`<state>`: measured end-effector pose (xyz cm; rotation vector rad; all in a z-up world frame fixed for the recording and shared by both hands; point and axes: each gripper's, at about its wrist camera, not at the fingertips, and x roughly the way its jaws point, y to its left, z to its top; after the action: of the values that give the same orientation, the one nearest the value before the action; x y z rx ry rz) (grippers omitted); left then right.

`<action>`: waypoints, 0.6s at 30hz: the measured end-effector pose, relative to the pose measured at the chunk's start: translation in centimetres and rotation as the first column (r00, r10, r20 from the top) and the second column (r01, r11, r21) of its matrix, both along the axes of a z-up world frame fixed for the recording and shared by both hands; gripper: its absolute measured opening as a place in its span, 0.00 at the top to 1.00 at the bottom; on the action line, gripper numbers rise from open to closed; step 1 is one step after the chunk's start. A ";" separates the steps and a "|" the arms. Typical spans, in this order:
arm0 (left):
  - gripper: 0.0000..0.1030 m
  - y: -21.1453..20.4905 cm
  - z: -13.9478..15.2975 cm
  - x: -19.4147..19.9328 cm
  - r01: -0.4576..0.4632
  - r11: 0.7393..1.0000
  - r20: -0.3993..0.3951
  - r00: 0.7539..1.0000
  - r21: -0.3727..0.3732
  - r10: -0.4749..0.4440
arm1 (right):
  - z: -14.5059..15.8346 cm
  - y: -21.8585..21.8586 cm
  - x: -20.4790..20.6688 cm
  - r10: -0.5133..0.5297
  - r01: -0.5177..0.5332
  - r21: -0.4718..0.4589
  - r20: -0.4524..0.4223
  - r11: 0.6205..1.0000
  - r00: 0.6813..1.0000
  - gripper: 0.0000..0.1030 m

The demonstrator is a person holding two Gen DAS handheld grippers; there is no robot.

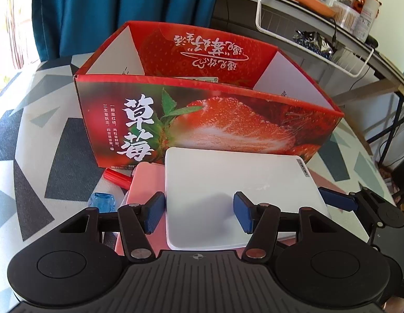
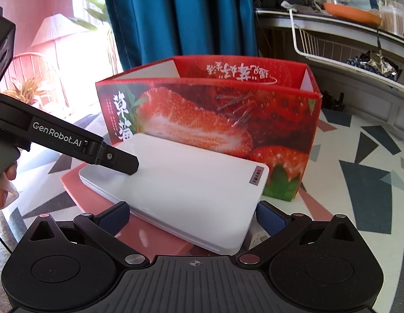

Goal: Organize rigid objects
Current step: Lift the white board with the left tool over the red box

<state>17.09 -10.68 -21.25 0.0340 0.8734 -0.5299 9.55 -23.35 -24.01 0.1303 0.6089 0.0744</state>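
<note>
A white flat board [image 1: 228, 182] lies on a pink board [image 1: 147, 182] in front of the open red strawberry box [image 1: 202, 120]. My left gripper [image 1: 199, 212] straddles the white board's left edge: one pad hangs over the pink board, the other over the white top. Its jaws are closing, with no grip on anything. In the right wrist view one of its fingers [image 2: 118, 159] rests its tip on the white board [image 2: 181, 190]. My right gripper [image 2: 192, 215] has the board's near end between its pads, which lie against both side edges.
A red marker [image 1: 116, 178] and a small clear blue piece [image 1: 101, 200] lie left of the pink board. The table's patterned cloth [image 2: 358, 182] spreads to the right. A white wire basket [image 2: 332, 52] hangs from a cluttered desk behind; blue curtains [image 2: 176, 13] hang behind the box.
</note>
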 end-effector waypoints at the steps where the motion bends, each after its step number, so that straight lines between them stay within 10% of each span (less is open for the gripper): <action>1: 0.41 0.1 0.1 0.0 -0.001 1.000 0.000 1.000 -0.006 0.001 | 0.2 0.0 -0.1 -0.001 0.001 -0.004 0.005 1.000 1.000 0.01; 18: 0.41 1.5 3.3 -1.0 0.001 0.999 0.035 0.999 -0.046 0.001 | 3.4 1.6 -1.0 0.015 -0.009 -0.079 0.076 0.997 0.997 0.01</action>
<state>16.14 -9.16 -17.97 0.0018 0.8265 -0.5478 8.50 -21.72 -20.60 0.0474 0.5350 0.0666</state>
